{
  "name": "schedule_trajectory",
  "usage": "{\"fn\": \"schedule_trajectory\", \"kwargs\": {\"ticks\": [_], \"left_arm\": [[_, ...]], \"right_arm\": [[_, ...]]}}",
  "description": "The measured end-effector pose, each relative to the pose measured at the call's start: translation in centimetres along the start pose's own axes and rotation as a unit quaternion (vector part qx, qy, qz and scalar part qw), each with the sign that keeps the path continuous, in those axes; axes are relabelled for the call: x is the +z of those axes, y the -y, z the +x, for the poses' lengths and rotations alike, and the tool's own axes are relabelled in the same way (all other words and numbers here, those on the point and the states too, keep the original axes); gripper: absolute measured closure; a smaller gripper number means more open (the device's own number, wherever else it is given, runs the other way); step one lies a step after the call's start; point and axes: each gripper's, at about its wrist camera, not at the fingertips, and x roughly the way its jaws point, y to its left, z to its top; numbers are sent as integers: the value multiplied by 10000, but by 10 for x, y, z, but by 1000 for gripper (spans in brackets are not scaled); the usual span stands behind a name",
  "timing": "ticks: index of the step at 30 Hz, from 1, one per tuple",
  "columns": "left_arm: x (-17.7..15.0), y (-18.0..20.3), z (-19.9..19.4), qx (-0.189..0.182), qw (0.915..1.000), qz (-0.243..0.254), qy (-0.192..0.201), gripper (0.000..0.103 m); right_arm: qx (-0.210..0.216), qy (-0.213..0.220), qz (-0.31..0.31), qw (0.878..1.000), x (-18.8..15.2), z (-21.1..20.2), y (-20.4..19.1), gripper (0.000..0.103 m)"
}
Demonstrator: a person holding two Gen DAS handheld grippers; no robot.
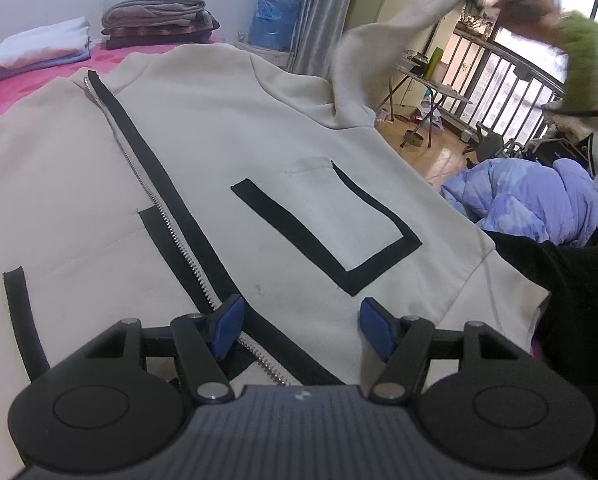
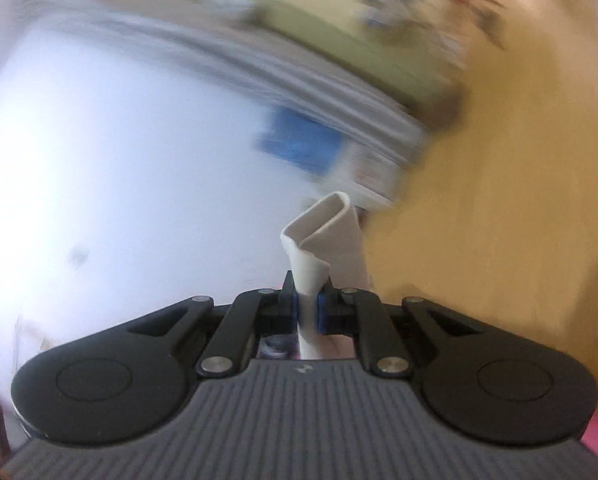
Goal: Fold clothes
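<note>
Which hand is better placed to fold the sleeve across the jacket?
Right. Its tongs are shut on the cream fabric sleeve, lifted off the cream zip-up jacket with black trim. The left tongs hover open over the hem.

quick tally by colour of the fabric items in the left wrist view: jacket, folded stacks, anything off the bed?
Cream: 1, zip jacket, sleeve lifted by the right gripper
White: 1, folded stack
Beige and brown: 1, folded stack
Light blue: 1, puffy bundle beside the bed
Total: 4
</note>
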Motion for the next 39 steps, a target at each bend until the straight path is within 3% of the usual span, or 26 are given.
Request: {"fn": "schedule_trajectory", "kwargs": {"ticks": [3, 5, 7, 9, 12, 17, 21, 23, 29, 32, 35, 39], "left_arm": [[0, -1, -1, -8, 10000, -43, 23, 37], [-1, -2, -1, -26, 10000, -85, 42, 37], [-2, -3, -1, -42, 9999, -111, 62, 37], [-2, -4, -2, -55, 9999, -132, 80, 37], [-3, -4, -2, -70, 9998, -173, 109, 37], [-4, -6, -5, -93, 9995, -261, 164, 37], [-1, -17, -16, 5, 9975, -694, 114, 38], [0, -33, -31, 86, 9937, -1112, 122, 38], [-1, -81, -97, 499, 9734, -2172, 528, 38], [-6, -92, -126, 273, 9684, -2415, 558, 34], [-13, -92, -145, -16, 9710, -2350, 434, 30], [-23, -82, -152, -168, 9806, -1951, 80, 29]], "right_arm": [[343, 43, -1018, 9942, 7, -45, -52, 96], [517, 69, -1825, 9818, 4, -78, -84, 96], [701, 88, -2635, 9621, -1, -110, -115, 96], [956, 44, -3475, 9328, -17, -138, -137, 96], [1124, -179, -4078, 9060, -42, -162, -155, 96], [1193, -550, -4259, 8952, -71, -166, -160, 96], [1518, -957, -4300, 8848, -106, -175, -176, 96], [1830, -1215, -4347, 8734, -128, -170, -188, 96], [2882, -2419, -4533, 8080, -227, -156, -214, 96], [3080, -3148, -4417, 7817, -291, -150, -202, 95], [2921, -4121, -4240, 7517, -366, -147, -168, 93], [2228, -5183, -4368, 7006, -433, -137, -113, 90]]}}
